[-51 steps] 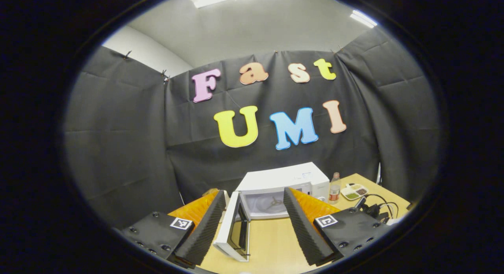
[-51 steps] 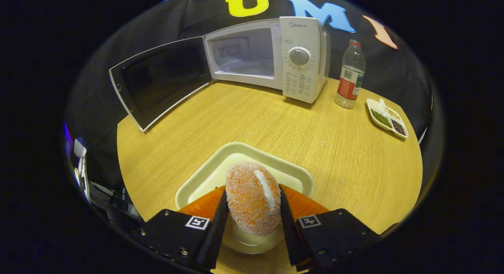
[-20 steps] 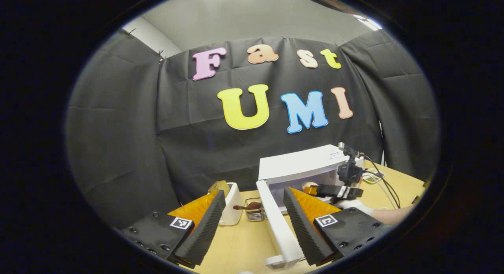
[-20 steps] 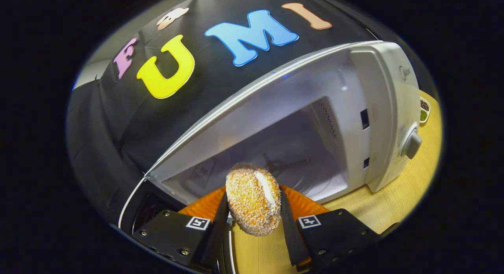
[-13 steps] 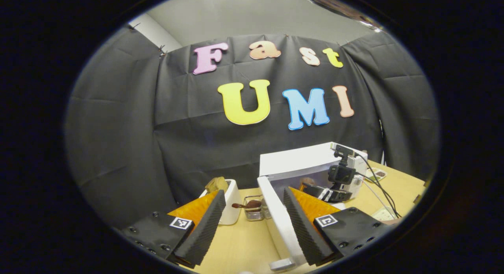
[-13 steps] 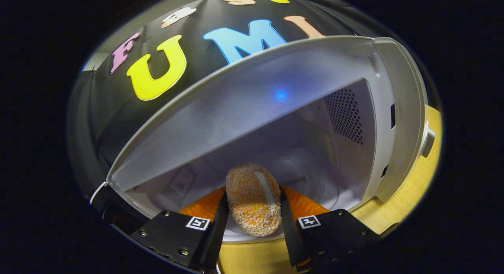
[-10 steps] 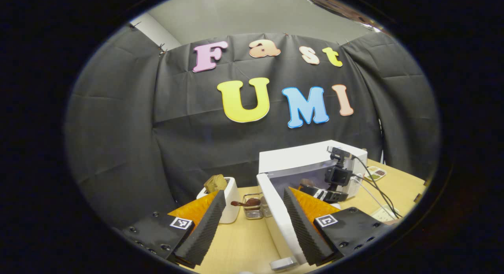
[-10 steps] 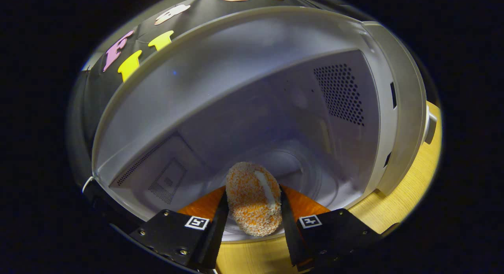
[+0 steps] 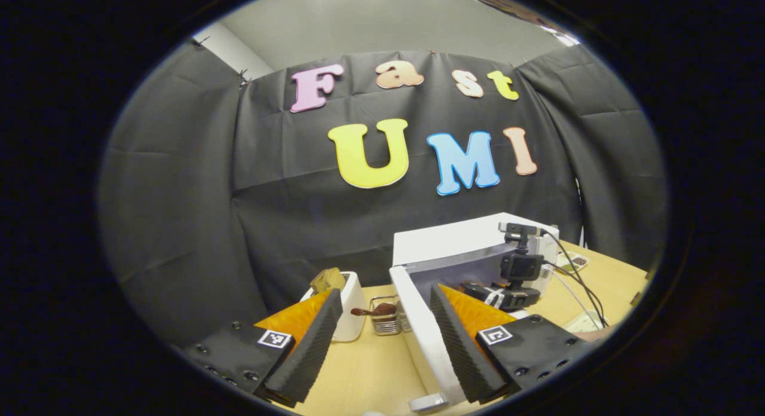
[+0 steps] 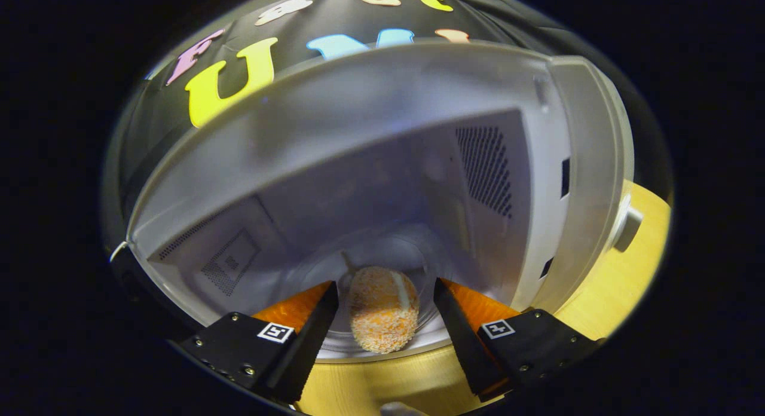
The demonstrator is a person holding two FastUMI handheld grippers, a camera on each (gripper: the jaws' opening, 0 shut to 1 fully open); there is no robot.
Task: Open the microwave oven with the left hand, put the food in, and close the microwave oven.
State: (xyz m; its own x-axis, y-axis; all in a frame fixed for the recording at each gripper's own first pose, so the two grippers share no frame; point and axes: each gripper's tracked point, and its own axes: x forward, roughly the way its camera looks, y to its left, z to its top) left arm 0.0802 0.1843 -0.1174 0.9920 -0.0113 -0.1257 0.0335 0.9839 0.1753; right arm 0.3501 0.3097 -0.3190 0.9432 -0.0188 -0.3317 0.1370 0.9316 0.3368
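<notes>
The white microwave (image 10: pixel 574 165) stands open. The food, an orange crumb-coated ball (image 10: pixel 382 308), lies on the glass turntable (image 10: pixel 382 254) inside the cavity. My right gripper (image 10: pixel 385 311) is open at the cavity's mouth, its fingers on either side of the ball and apart from it. In the left gripper view the microwave (image 9: pixel 460 242) is at centre right, and its open door (image 9: pixel 421 326) shows edge-on just inside my right-hand finger (image 9: pixel 457 338). My left gripper (image 9: pixel 385 293) is open and holds nothing. The right gripper (image 9: pixel 508 293) with its camera reaches into the oven's opening.
A white toaster (image 9: pixel 349 305) with a slice of bread in it stands on the wooden table (image 9: pixel 364 374), left of the door. A small wire holder (image 9: pixel 382 320) sits beside it. Cables (image 9: pixel 574 272) trail to the right. The microwave's dial (image 10: pixel 624 228) sticks out at right.
My right gripper carried the ball from the tray into the microwave, then opened; the ball now rests on the turntable. The left gripper has stayed near the door's edge.
</notes>
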